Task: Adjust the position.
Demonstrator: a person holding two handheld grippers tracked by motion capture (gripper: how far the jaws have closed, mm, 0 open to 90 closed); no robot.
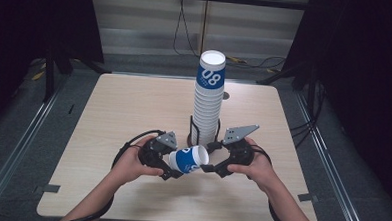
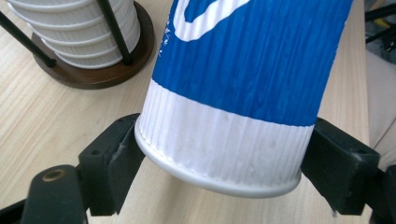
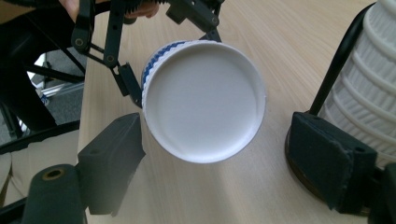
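Note:
A blue and white ribbed paper cup lies on its side above the table, between my two grippers. My left gripper is shut on it; in the left gripper view both pads press the white band near the cup's narrow end, where the gripper clamps it. The cup's round white end faces my right gripper, whose jaws stand apart on either side without touching it. That right gripper is open, just right of the cup.
A tall stack of white ribbed cups, topped by a blue cup marked 08, stands in a black wire holder on a round brown base, just behind my hands. The wooden table ends near my forearms.

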